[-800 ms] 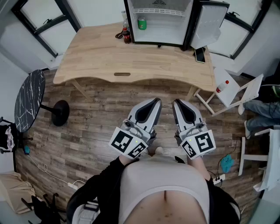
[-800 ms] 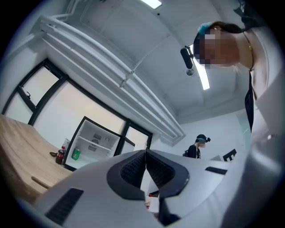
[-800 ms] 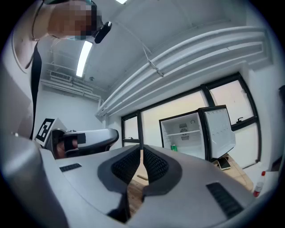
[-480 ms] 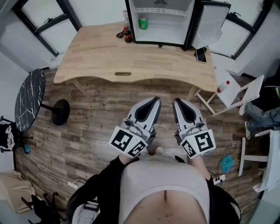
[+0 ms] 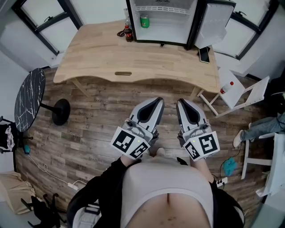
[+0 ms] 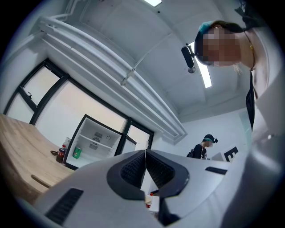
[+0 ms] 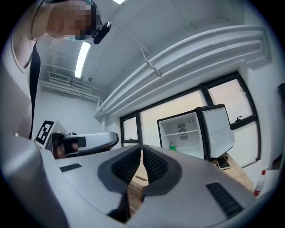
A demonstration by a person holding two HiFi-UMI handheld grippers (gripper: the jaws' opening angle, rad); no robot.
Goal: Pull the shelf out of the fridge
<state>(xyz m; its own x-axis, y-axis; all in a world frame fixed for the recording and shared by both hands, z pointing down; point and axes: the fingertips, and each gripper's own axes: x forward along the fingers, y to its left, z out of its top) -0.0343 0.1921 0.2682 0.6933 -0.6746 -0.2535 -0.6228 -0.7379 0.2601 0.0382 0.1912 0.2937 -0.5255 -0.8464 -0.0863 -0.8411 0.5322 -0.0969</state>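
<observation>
A small fridge (image 5: 162, 20) stands open at the far edge of the wooden table (image 5: 133, 58), its door (image 5: 214, 24) swung to the right. Inside is a white wire shelf (image 5: 162, 10) and a green can (image 5: 144, 21) on the floor of the fridge. Both grippers are held close to the person's body, well short of the table. My left gripper (image 5: 153, 106) is shut with nothing in it, and my right gripper (image 5: 182, 106) is shut and empty too. The fridge (image 6: 91, 144) shows far off in the left gripper view and the fridge (image 7: 185, 133) likewise in the right gripper view.
A cola bottle (image 5: 128, 33) stands left of the fridge and a phone (image 5: 203, 54) lies at its right. A white chair (image 5: 242, 95) with a small bottle (image 5: 225, 87) is right of the table; a black round table (image 5: 29, 100) at left. Another person's legs (image 5: 258, 129) show at far right.
The view has shifted a little toward the table. The other person's legs at the right have moved lower. Both grippers stay as they were, shut near the body.
</observation>
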